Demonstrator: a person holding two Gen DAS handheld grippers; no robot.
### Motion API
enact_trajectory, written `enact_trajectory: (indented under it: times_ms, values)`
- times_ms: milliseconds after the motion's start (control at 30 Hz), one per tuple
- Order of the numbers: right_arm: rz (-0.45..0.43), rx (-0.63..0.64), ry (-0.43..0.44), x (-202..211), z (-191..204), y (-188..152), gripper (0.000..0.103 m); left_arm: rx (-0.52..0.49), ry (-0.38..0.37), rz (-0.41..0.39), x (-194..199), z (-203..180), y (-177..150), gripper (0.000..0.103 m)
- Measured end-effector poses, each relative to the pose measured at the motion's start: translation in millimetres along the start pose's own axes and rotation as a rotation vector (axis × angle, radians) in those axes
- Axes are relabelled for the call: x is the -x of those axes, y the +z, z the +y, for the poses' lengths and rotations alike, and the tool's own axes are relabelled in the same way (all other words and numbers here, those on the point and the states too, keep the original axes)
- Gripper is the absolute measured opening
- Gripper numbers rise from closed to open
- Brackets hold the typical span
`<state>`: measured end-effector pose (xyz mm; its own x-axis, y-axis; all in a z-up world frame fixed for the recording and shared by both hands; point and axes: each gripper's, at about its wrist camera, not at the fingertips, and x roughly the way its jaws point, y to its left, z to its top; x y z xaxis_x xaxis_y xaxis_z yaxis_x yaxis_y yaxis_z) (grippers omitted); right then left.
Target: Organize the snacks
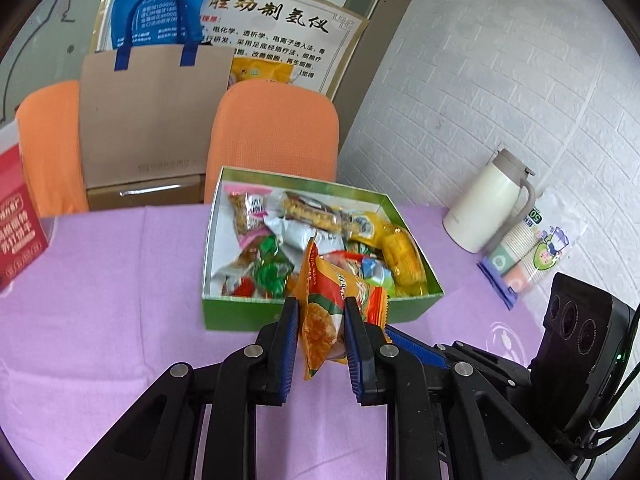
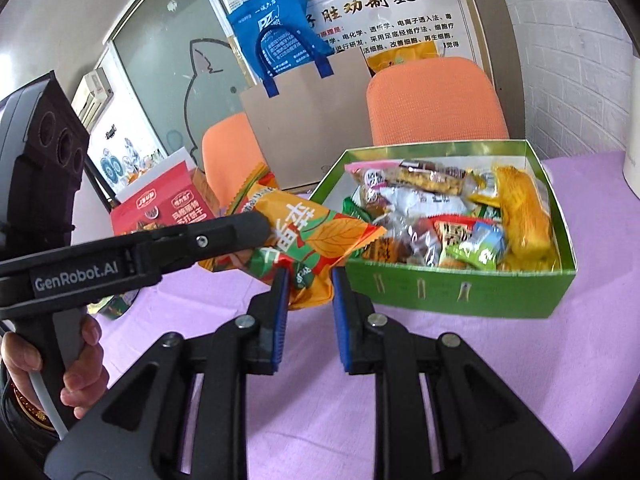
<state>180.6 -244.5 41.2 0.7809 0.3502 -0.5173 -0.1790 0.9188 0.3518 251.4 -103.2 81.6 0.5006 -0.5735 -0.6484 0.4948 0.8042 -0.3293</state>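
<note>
Evidently both tongs share one load: left tongs (image 1: 322, 334) pinch the orange snack packet (image 1: 320, 320), right tongs (image 2: 308, 280) nip its lower corner, steadying it just before the green box (image 1: 320, 308) at mid-desk (image 1: 100, 320).

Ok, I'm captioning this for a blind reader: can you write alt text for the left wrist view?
The left gripper pinches an orange snack packet upright just in front of a green box full of wrapped snacks, on a purple tablecloth. A cream thermos jug stands to the right, orange chairs behind.
</note>
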Motion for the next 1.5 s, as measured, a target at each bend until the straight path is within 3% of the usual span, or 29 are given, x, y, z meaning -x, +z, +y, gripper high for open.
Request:
enact_trajectory:
  times_ms: [400,533,567,600,667,767,1000,1067,1100,1367,1500]
  values:
    - [-0.005,-0.048,-0.020,-48.7,-44.6,29.9,0.024,-0.032,0.048,0.032,-60.2,5.7,42.9,0.021]
    - [-0.003,-0.020,-0.074,-68.5,-55.5,30.0,0.033,-0.036,0.070,0.041,-83.8,15.7,49.6,0.024]
    - [-0.008,-0.007,-0.089,-70.3,-56.9,29.1,0.036,-0.034,0.079,0.045,-88.2,17.9,49.0,0.034]
    - [-0.014,0.007,-0.097,-70.4,-56.9,28.1,0.040,-0.025,0.089,0.048,-91.2,20.4,48.0,0.060]
    - [-0.037,0.038,-0.111,-68.0,-56.0,25.1,0.059,0.005,0.134,0.000,-89.3,26.8,43.0,0.091]
    - [-0.050,0.058,-0.125,-64.6,-54.7,20.6,0.068,0.028,0.174,-0.067,-81.7,34.4,39.8,0.101]
    - [-0.049,0.063,-0.136,-42.2,-44.1,13.5,0.085,0.057,0.231,-0.069,-60.8,38.7,33.8,0.101]
    - [-0.052,0.053,-0.137,-26.6,-39.2,11.0,0.098,0.037,0.255,-0.081,-47.2,32.4,28.2,0.101]
    - [-0.055,0.051,-0.144,-18.9,-36.8,9.8,0.100,0.022,0.263,-0.090,-38.9,28.3,24.2,0.101]
    - [-0.037,0.071,-0.290,59.4,-15.1,-29.1,0.102,-0.046,0.345,-0.132,27.3,-9.3,-24.0,0.103]
    - [-0.039,0.094,-0.363,92.1,-3.1,-56.7,0.102,-0.111,0.427,-0.136,47.3,-32.7,-60.3,0.103]
